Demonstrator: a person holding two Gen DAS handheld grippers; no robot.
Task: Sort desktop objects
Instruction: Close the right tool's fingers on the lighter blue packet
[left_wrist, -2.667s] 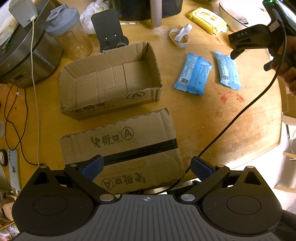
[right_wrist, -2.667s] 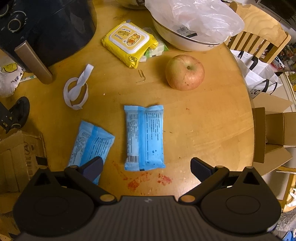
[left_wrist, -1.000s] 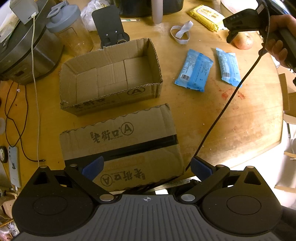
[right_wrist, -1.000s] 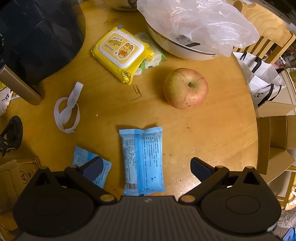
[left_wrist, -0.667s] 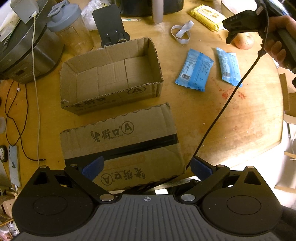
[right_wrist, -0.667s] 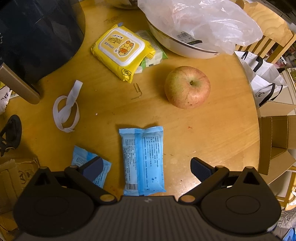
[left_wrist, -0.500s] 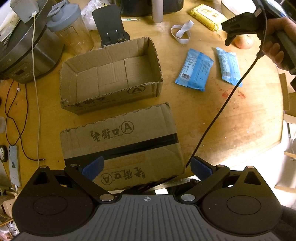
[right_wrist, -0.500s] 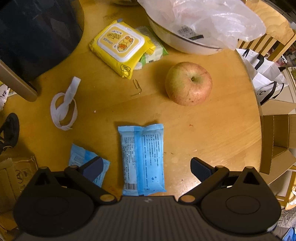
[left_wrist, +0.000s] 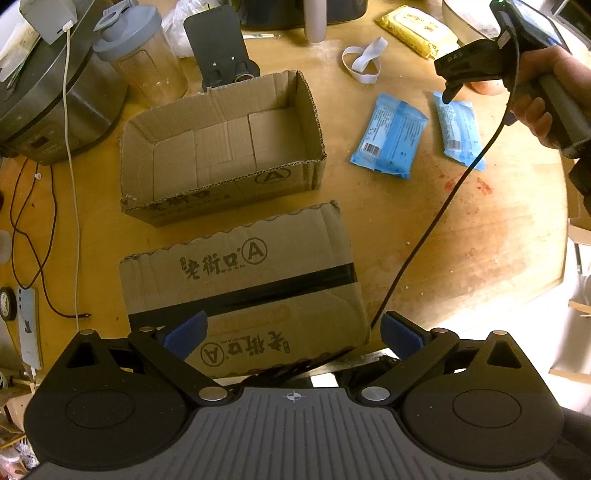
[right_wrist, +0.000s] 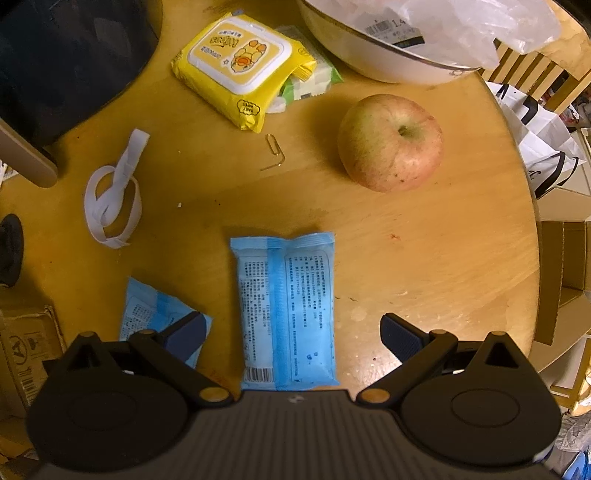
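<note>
My right gripper (right_wrist: 291, 332) is open and empty, low over a blue packet (right_wrist: 286, 310) that lies between its fingers on the round wooden table (right_wrist: 443, 258). A second blue packet (right_wrist: 147, 314) lies to its left. An apple (right_wrist: 389, 142) sits ahead to the right. In the left wrist view the right gripper (left_wrist: 454, 85) hovers over the far packet (left_wrist: 458, 131), with the other packet (left_wrist: 389, 136) beside it. My left gripper (left_wrist: 293, 332) is open and empty above a closed cardboard box (left_wrist: 240, 284). An open cardboard box (left_wrist: 221, 144) stands behind it.
A yellow wipes pack (right_wrist: 243, 70), a white strap loop (right_wrist: 112, 199), a paper clip (right_wrist: 275, 149) and a white bowl with a plastic bag (right_wrist: 406, 48) lie ahead. A shaker bottle (left_wrist: 144, 59), black stand (left_wrist: 221, 48) and cooker (left_wrist: 44, 92) stand at the far left.
My right gripper has moved forward and lower over the table, so the apple and the blue packet loom larger. The left gripper has barely moved.
</note>
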